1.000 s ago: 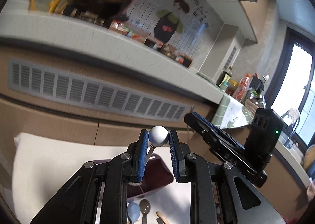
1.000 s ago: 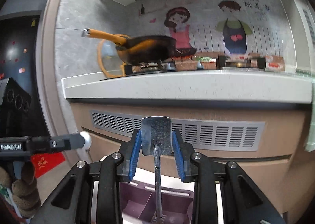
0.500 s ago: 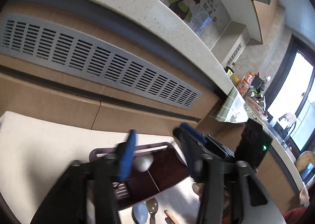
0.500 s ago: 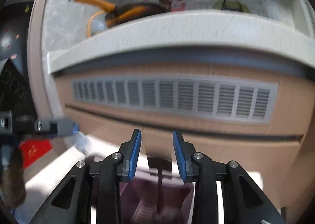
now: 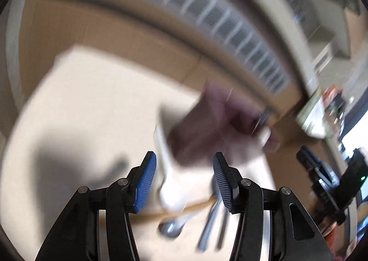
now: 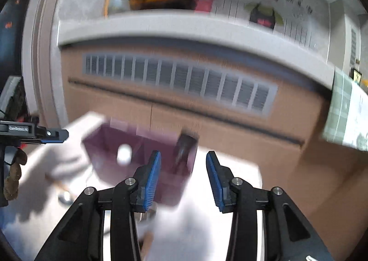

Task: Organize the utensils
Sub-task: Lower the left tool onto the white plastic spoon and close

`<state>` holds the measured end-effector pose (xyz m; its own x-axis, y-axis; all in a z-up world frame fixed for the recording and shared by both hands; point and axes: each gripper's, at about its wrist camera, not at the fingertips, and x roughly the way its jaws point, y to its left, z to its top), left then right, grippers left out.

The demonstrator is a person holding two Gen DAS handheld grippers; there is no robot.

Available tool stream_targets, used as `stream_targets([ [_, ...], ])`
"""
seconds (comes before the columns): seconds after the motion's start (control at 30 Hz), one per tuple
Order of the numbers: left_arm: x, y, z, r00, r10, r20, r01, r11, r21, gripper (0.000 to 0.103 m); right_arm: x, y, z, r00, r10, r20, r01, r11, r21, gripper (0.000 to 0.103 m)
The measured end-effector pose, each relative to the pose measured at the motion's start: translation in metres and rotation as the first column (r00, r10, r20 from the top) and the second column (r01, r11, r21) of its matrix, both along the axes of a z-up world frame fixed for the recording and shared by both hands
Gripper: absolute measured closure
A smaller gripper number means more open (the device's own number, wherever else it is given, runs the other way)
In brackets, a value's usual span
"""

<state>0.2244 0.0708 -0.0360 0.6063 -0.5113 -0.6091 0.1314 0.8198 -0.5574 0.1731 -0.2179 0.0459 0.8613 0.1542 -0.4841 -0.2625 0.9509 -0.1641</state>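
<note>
While both views are smeared by motion, the left gripper [image 5: 184, 179] stands spread with nothing pinched, above loose metal spoons [image 5: 171, 226] and a wooden stick [image 5: 195, 205] on the white mat [image 5: 96, 104]. The right gripper [image 6: 183, 178] is widening, its 2 blue pads bare. Beyond it the dark purple plastic utensil caddy [image 6: 108, 146] holds a white-knobbed utensil [image 6: 124, 154] and a flat metal spatula [image 6: 185, 146].
</note>
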Motion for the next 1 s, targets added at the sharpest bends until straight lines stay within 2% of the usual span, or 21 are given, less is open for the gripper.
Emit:
stream_targets([
  [0.07, -0.001, -0.013, -0.016, 0.998, -0.055, -0.036, 0.056, 0.998, 0.03, 0.052, -0.011, 0.001, -0.028, 0.996, -0.037, -0.086, 0.034, 0.999, -0.04, 0.065],
  [0.2, 0.004, -0.028, -0.023, 0.997, -0.061, -0.052, 0.067, 0.991, 0.116, 0.052, -0.027, -0.001, -0.062, 0.981, -0.044, -0.19, 0.037, 0.998, -0.042, 0.065],
  [0.33, 0.002, -0.036, -0.027, 0.993, -0.09, -0.08, 0.1, 0.987, 0.125, 0.052, -0.032, -0.004, -0.085, 0.959, -0.066, -0.274, 0.051, 0.997, -0.06, 0.065],
  [0.4, -0.005, -0.044, -0.029, 0.989, -0.122, -0.089, 0.132, 0.984, 0.122, 0.052, -0.033, -0.004, -0.091, 0.948, -0.033, -0.316, 0.023, 0.999, -0.035, 0.065],
  [0.47, -0.018, -0.049, -0.028, 0.985, -0.149, -0.084, 0.16, 0.976, 0.146, 0.052, -0.032, -0.006, -0.097, 0.926, 0.03, -0.377, -0.016, 0.999, 0.04, 0.065],
  [0.57, -0.036, -0.056, -0.029, 0.979, -0.175, -0.106, 0.189, 0.972, 0.14, 0.052, -0.028, -0.006, -0.105, 0.898, 0.059, -0.436, -0.01, 0.993, 0.114, 0.066],
  [0.7, -0.056, -0.056, -0.026, 0.969, -0.203, -0.142, 0.217, 0.971, 0.096, 0.052, -0.017, 0.0, -0.115, 0.888, 0.005, -0.46, 0.037, 0.996, 0.082, 0.069],
  [0.77, -0.063, -0.053, -0.023, 0.97, -0.198, -0.14, 0.212, 0.972, 0.096, 0.052, -0.013, 0.003, -0.115, 0.892, 0.003, -0.453, 0.038, 0.996, 0.082, 0.075],
  [0.83, -0.068, -0.047, -0.019, 0.976, -0.184, -0.115, 0.198, 0.973, 0.121, 0.052, -0.01, 0.005, -0.114, 0.891, 0.015, -0.453, 0.027, 0.996, 0.086, 0.092],
  [0.93, -0.072, -0.049, -0.01, 0.987, -0.154, -0.038, 0.158, 0.963, 0.219, 0.052, -0.008, 0.004, -0.115, 0.898, -0.019, -0.439, 0.043, 0.998, 0.043, 0.093],
  [1.0, -0.07, -0.057, -0.009, 0.982, -0.189, -0.024, 0.189, 0.952, 0.241, 0.052, -0.008, -0.001, -0.115, 0.905, -0.052, -0.423, 0.061, 0.998, 0.008, 0.093],
])
